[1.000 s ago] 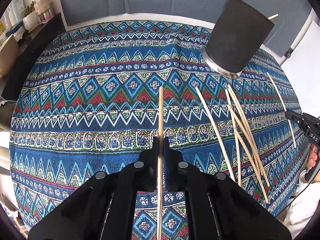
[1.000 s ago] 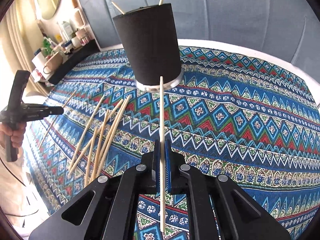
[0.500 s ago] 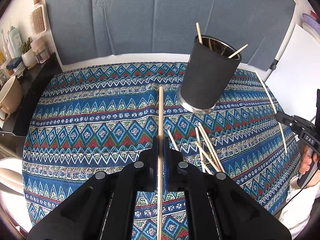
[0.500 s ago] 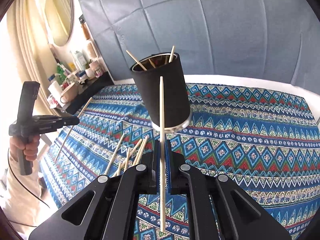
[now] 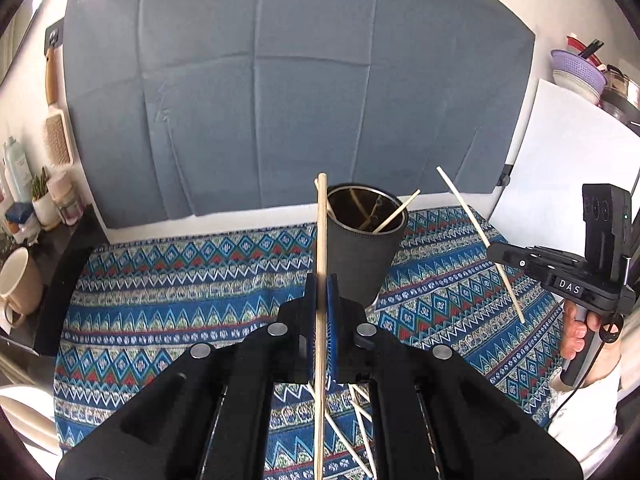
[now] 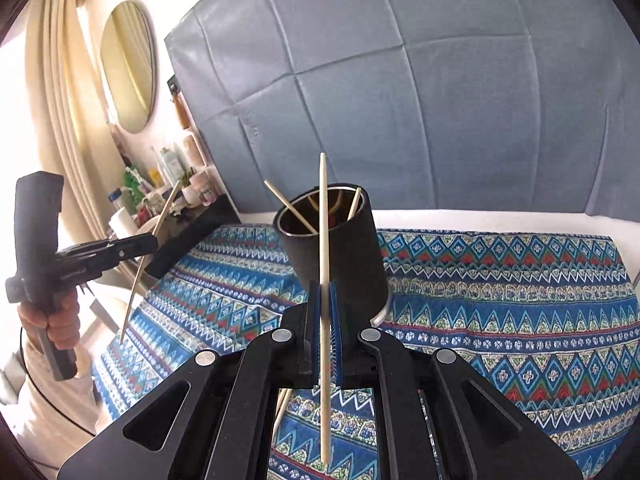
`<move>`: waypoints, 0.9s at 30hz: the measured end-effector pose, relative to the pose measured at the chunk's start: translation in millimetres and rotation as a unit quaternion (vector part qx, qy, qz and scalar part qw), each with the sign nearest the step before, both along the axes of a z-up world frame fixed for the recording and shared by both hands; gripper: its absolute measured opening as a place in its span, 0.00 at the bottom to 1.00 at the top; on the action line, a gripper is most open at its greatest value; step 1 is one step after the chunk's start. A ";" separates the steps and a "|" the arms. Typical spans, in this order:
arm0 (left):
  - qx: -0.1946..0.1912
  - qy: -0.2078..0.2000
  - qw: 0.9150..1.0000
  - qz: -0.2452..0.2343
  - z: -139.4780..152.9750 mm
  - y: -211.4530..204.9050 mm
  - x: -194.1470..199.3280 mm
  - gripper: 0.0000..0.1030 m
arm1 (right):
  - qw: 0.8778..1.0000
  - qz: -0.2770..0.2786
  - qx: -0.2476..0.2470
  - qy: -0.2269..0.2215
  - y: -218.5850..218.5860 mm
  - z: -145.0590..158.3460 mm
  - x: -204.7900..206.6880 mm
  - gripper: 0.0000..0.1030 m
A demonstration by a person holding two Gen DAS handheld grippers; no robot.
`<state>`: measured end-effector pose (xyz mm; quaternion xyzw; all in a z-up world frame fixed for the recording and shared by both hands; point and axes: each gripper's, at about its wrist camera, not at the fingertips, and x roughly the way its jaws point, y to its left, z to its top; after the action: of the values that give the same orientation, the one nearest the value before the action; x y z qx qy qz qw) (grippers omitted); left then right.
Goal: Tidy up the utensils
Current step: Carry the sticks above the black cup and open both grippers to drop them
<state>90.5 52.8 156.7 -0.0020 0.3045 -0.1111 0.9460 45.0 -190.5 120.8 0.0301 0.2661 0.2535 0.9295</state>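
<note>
On the counter, a woven cloth in blue, red and green zigzag bands covers the whole top; behind it stands a grey-blue creased fabric backdrop.

Black cylindrical holder cup with a shiny metal inside and rim stands upright on the cloth near the back edge. A few thin pale wooden sticks lean inside it, tips over the rim.

Left gripper: black, blue ribbed pads, jaws closed on one thin round wooden chopstick. The stick runs lengthwise between the pads, its top end level with the cup rim in the left wrist view.

Right gripper: same build, jaws clamped on a second thin tapered wooden chopstick, pointed tip upward, crossing in front of the cup.

Loose pale chopsticks lie crossed on the cloth, partly hidden under the left gripper body.

Change against one second earlier: both grippers have risen. The cup, then seen from its side and base, now shows its open mouth, and the backdrop fills more of both views. The loose pile has dropped from mid-frame to the bottom edge. Both grips unchanged.
</note>
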 end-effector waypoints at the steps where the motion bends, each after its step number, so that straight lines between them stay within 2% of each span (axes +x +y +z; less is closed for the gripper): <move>1: 0.002 -0.007 1.000 -0.005 1.6 -3.1 1.1 0.05 | 1.000 0.001 0.003 -0.004 1.7 2.3 1.8 0.05; 8: 0.005 -0.033 0.999 -0.023 8.4 -26.0 22.6 0.05 | 0.999 0.010 0.030 -0.033 12.7 19.9 19.3 0.05; 15: -0.016 -0.098 0.995 -0.027 20.4 -37.7 47.2 0.05 | 0.991 0.017 0.100 -0.083 11.2 28.7 38.7 0.05; 21: -0.064 -0.200 0.977 -0.035 24.3 -35.6 52.3 0.05 | 0.983 -0.005 0.114 -0.143 17.2 28.2 52.8 0.05; 27: -0.080 -0.262 0.961 -0.032 17.6 -36.8 59.9 0.05 | 0.967 0.004 0.176 -0.184 16.3 27.6 67.6 0.05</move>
<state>150.5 16.0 174.3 -0.0393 0.0358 -0.1617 0.9854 112.6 -174.2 148.3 0.1453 0.0418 0.3016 0.9414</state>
